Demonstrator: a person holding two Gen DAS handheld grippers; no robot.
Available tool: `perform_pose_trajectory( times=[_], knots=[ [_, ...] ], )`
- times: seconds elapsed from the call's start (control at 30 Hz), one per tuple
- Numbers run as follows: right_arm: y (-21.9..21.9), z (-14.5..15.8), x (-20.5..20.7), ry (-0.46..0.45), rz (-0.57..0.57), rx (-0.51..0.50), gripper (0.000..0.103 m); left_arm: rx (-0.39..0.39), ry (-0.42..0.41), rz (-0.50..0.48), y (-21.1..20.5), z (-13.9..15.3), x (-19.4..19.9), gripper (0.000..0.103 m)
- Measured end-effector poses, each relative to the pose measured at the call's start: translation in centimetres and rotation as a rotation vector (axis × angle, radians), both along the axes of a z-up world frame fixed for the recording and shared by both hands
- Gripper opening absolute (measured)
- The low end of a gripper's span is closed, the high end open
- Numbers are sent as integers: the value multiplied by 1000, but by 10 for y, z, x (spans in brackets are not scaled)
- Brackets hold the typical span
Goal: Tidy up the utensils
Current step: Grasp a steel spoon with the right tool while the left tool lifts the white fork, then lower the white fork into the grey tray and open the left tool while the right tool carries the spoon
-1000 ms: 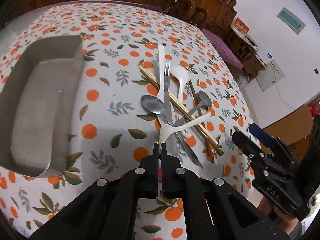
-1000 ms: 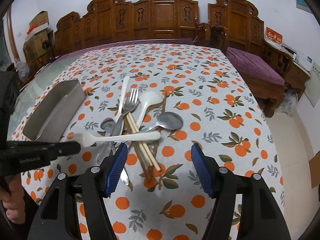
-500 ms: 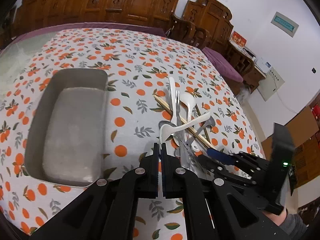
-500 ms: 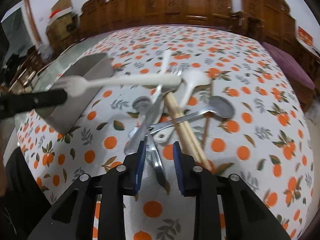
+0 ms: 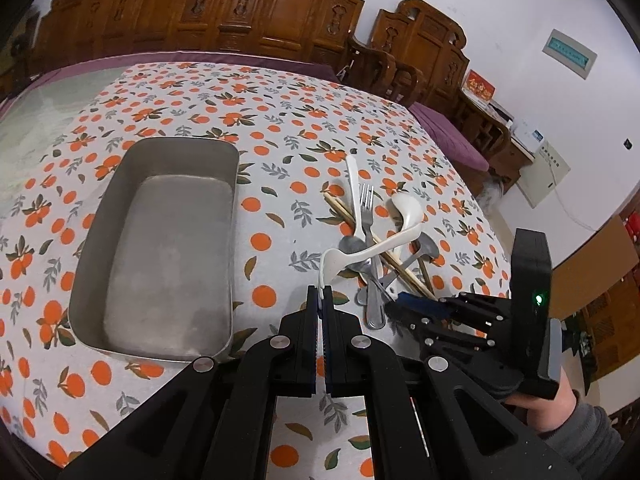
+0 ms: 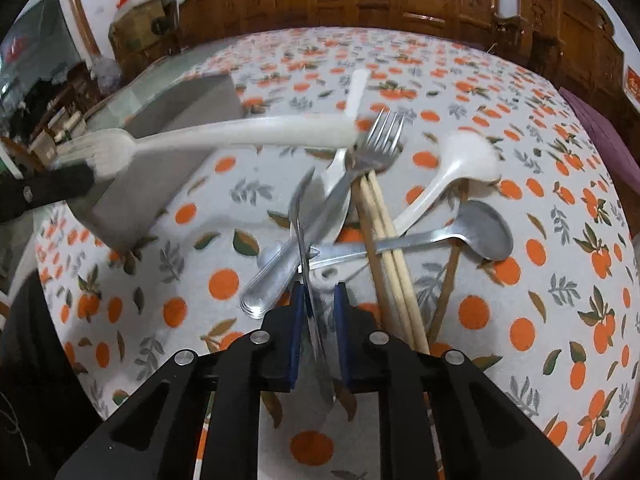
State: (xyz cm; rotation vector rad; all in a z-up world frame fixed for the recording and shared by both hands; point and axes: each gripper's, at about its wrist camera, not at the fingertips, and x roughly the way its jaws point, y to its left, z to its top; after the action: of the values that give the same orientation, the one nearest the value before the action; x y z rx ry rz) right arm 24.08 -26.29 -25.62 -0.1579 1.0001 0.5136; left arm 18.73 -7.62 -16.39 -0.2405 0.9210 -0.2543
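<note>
The left tongs (image 5: 321, 294) are closed tight on the head of a white plastic fork (image 5: 372, 249), which they hold lifted above the counter (image 5: 280, 152); its handle reaches out toward the pile of utensils, and in the right wrist view the same fork (image 6: 240, 136) crosses the upper left of the frame, blurred, with its tines at the black tip of the left tongs (image 6: 48, 192). The right tongs (image 6: 318, 300) sit low at the near edge of the pile, their blue pads a narrow gap apart, with a thin metal utensil (image 6: 306, 264) standing edge-on between them; it lies against the left pad, but I cannot tell whether the right pad touches it, so the grip itself is unclear. From the left wrist view the right tongs (image 5: 404, 304) appear beside the heap with a hand (image 5: 560, 412) behind them. The heap rests on an orange-patterned cloth: a metal fork (image 6: 352, 184) with tines pointing away, a pair of pale chopsticks (image 6: 384, 248) running lengthwise, a white ladle-shaped spoon (image 6: 452, 176) on the right, a metal spoon (image 6: 460, 236) lying crosswise over the chopsticks, and a darker wooden stick (image 6: 448, 280) beside them. A rectangular metal tray (image 5: 100, 264) stands on the counter well to the left of the pile, with nothing visible inside it. Carved wooden chairs (image 5: 280, 12) line the far side.
</note>
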Motion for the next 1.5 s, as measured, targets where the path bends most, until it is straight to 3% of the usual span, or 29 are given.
perform_pose_trajectory(
  times=[0.17, 0.27, 0.9, 1.23, 1.5],
  knots=[
    [7, 0, -1, -11, -3, -27, 20, -1, -5, 7, 4, 2, 0, 1],
    [13, 0, -4, -29, 11, -64, 8, 1, -10, 15, 7, 4, -2, 1],
    [31, 59, -21, -141, 19, 20, 7, 75, -63, 164, 86, 25, 0, 1],
    [48, 72, -19, -147, 25, 52, 7, 228, -83, 285, 111, 20, 0, 1],
    [62, 77, -15, -142, 23, 79, 7, 323, -30, 281, 102, -1, 22, 1]
  ],
)
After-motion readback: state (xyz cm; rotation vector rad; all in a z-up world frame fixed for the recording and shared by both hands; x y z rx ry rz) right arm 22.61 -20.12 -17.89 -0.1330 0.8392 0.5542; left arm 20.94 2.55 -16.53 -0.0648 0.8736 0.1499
